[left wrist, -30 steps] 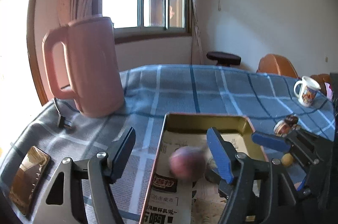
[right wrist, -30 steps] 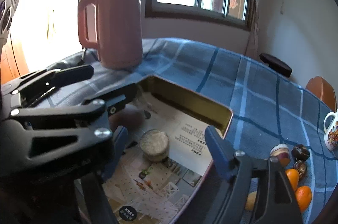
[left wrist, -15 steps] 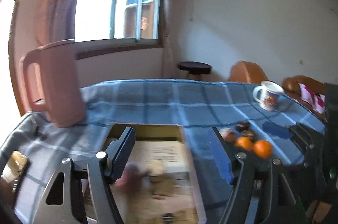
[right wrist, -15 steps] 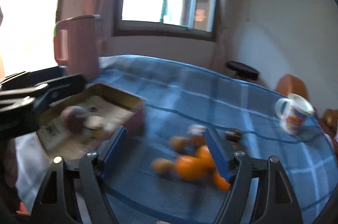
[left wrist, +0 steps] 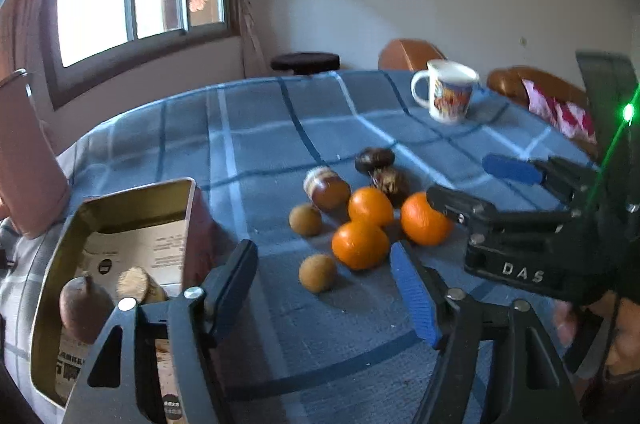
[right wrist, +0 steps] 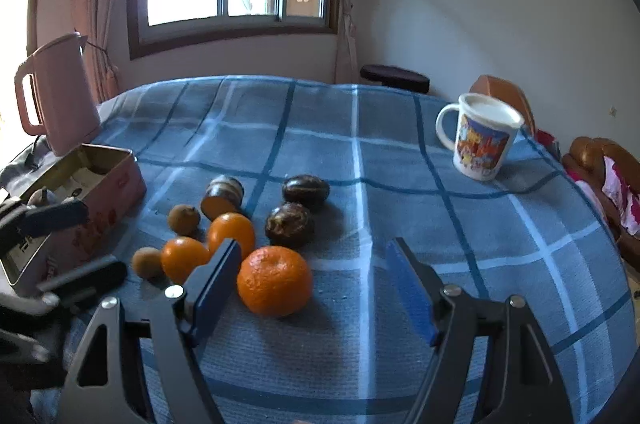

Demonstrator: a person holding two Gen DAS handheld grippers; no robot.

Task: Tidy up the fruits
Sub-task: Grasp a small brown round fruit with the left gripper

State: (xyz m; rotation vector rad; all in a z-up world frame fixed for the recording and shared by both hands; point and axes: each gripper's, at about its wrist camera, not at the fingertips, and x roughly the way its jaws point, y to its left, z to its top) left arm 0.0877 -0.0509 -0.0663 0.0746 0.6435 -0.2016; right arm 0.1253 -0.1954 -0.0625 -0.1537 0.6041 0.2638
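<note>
Oranges (right wrist: 274,281) beside right tongs (right wrist: 312,284), unheld

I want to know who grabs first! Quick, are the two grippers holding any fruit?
Left gripper: jaws open and closing, nothing between them.
Right gripper: jaws open and closing, holding nothing; an orange lies just ahead.

Right gripper (right wrist: 316,272) jaws closing, empty, beside nearest orange (right wrist: 274,280).

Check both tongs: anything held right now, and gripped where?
Nothing held. Left tongs are closing on empty air above the cloth, short of the oranges. Right tongs stand open, the nearest orange loose between them, untouched.
</note>
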